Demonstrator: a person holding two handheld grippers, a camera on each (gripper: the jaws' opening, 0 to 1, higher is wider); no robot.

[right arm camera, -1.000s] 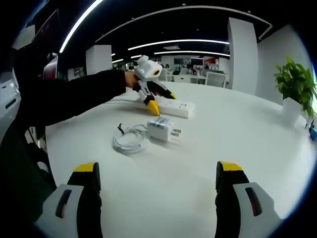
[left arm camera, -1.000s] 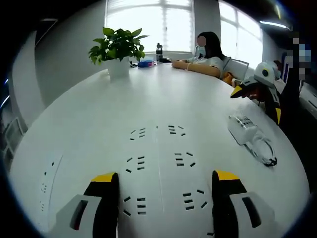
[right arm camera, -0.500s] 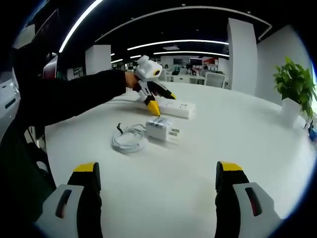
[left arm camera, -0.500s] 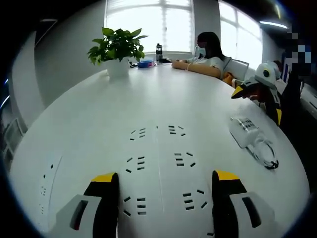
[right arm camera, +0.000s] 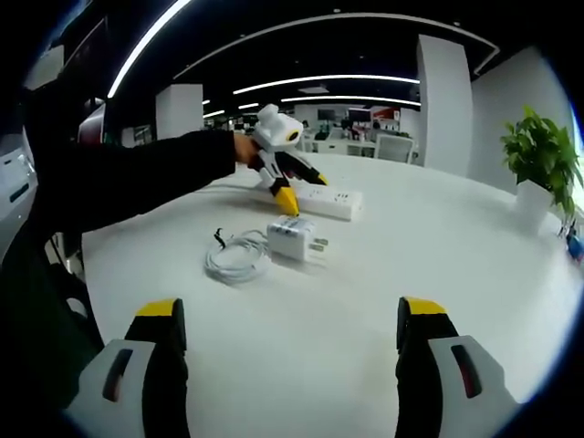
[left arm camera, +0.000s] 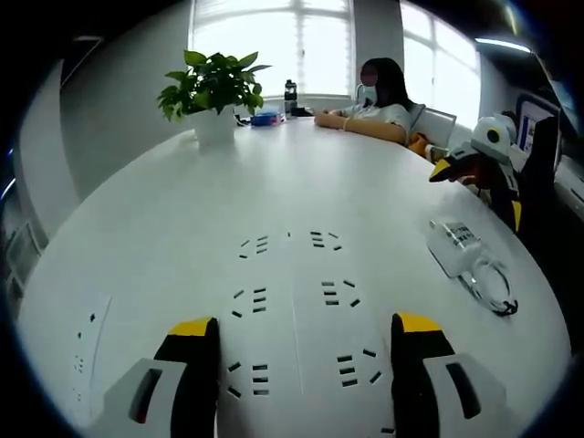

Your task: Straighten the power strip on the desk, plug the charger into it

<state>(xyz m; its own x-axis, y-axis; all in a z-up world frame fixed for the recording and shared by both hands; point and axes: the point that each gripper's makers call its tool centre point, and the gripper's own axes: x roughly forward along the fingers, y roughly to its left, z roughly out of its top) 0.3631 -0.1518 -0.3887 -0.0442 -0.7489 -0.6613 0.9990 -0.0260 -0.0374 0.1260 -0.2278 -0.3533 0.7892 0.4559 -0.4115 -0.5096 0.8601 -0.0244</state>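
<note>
Both grippers gape empty — left gripper (right arm camera: 290, 190) straddling the power strip (right arm camera: 330, 202), right gripper (right arm camera: 290, 339) hovering off the charger (right arm camera: 294, 239)

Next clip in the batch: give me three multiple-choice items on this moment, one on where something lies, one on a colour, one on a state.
1. Where does the charger lie?
A. On the table beside its coiled cable
B. Plugged into the power strip
C. Next to the potted plant

2. What colour are the tips on the right gripper?
A. Red
B. Yellow
C. Blue

3. How do the right gripper's jaws stand?
A. Shut on the charger
B. Shut on the cable
C. Open, holding nothing

Answers: 1 A, its prongs are free, short of the power strip. 2 B, both tips are yellow. 3 C, bare table shows between them.
</note>
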